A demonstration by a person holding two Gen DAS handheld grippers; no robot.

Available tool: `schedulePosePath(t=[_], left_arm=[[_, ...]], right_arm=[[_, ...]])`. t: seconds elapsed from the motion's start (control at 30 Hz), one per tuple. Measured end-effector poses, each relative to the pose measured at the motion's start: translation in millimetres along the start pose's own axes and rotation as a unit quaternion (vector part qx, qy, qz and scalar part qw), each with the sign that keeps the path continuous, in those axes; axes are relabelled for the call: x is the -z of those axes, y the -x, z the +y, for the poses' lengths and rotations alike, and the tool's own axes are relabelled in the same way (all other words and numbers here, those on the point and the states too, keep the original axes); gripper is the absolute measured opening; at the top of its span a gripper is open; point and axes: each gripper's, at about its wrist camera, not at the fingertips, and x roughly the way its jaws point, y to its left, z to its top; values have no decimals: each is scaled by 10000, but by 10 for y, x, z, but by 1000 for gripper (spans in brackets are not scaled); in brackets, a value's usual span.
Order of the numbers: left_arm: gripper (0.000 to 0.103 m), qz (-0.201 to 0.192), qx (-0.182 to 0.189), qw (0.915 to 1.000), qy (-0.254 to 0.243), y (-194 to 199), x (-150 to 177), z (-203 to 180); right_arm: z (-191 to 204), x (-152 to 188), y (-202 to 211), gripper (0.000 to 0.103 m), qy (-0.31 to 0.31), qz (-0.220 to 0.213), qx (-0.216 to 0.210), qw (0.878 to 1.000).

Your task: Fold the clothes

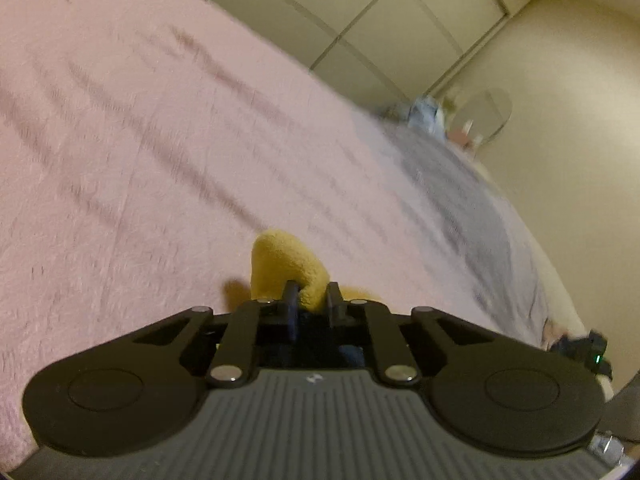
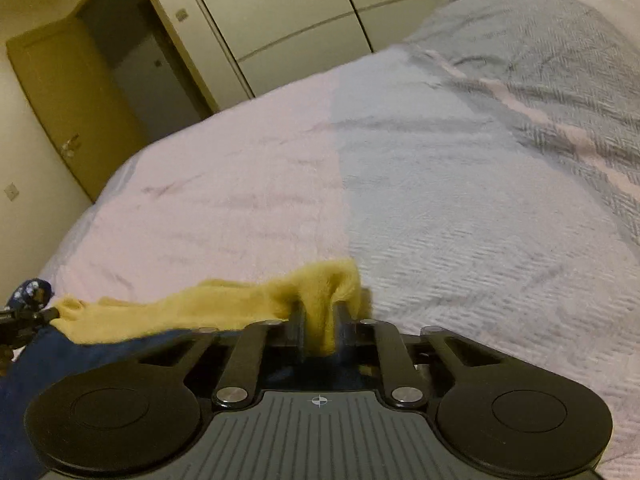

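A yellow fleece garment (image 2: 224, 308) with a dark blue part (image 2: 80, 356) is stretched between both grippers above the bed. In the right wrist view my right gripper (image 2: 320, 320) is shut on a bunched yellow corner, and the cloth runs off to the left, where the tip of the left gripper (image 2: 24, 320) shows at its far end. In the left wrist view my left gripper (image 1: 314, 294) is shut on another yellow fold of the garment (image 1: 286, 264). Most of the garment hangs below the grippers, out of sight.
A bed with a pink blanket (image 1: 160, 140) and a grey section (image 2: 500, 160) fills both views. White wardrobe doors (image 1: 360, 20) stand behind it, and a yellow open door (image 2: 72, 92) is at the left. A round mirror (image 1: 486, 114) and small items sit by the wall.
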Motion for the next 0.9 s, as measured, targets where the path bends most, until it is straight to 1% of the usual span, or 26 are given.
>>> schedulePosePath(t=[0.03,0.07,0.1,0.17,0.2,0.23,0.27,0.3,0.33,0.4,0.43,0.47,0.53,0.57,0.6,0.63,0.67,0.7,0.73,0.8,0.83,0.87,0.9], left_arm=[[9,-176,3,9998,-19,40,-32,-11],[9,-297,-35,9995,-47,63,-59,-21],[9,-225,-218,9995,-106,25,-64,-22],[12,-26,-616,9978,-246,-66,-69,-28],[15,292,-928,9944,-414,-178,-46,-35],[17,561,-1124,9904,-586,-271,-19,-36],[21,586,-1176,9891,-666,-278,-8,-43],[23,509,-1164,9895,-685,-236,-30,-61],[23,408,-1135,9903,-690,-182,-57,-81],[27,-7,-971,9933,-628,-11,-172,-123],[28,-195,-880,9935,-696,72,-244,-156],[31,-247,-791,9927,-871,110,-303,-217],[37,-50,-645,9887,-1350,90,-381,-387],[44,201,-539,9856,-1593,28,-389,-460],[46,531,-401,9803,-1858,-74,-376,-529],[46,723,-376,9749,-2071,-163,-336,-579],[46,911,-364,9686,-2285,-260,-298,-622],[46,1078,-406,9614,-2497,-381,-265,-640],[46,1207,-455,9560,-2635,-487,-232,-642],[47,1453,-446,9516,-2672,-649,-201,-607],[47,1635,-436,9495,-2643,-727,-170,-571],[44,1792,-420,9468,-2641,-798,-135,-543],[31,1862,-383,9431,-2730,-842,-83,-541]], right_arm=[[-26,-9,39,11,-70,-141,-108,9998],[-50,-32,84,11,-160,-286,-118,9994],[-73,-55,125,11,-247,-417,-122,9987],[-84,-76,-5,13,-240,-35,135,9996],[-90,-87,-70,17,-236,157,264,9993],[-95,-98,-135,24,-230,345,393,9984],[-82,-94,-180,29,-170,458,517,9975],[-57,-102,-154,46,-119,410,608,9972],[-33,-111,-127,52,-67,360,696,9969],[7,-178,5,53,67,120,706,9974],[29,-207,40,53,238,38,670,9975],[52,-237,74,53,415,-42,631,9971],[169,-289,65,53,1035,4,497,9934],[244,-295,43,53,1302,98,434,9905],[315,-288,-7,53,1542,204,348,9872],[385,-280,-58,53,1779,312,262,9832],[444,-254,-121,53,1971,446,178,9792],[502,-227,-183,53,2159,578,96,9747],[538,-187,-239,53,2283,658,39,9714],[594,-133,-371,53,2482,786,-49,9655],[588,-123,-443,53,2516,893,-61,9637],[581,-112,-515,53,2551,999,-73,9617],[572,-102,-587,53,2582,1105,-87,9597]])
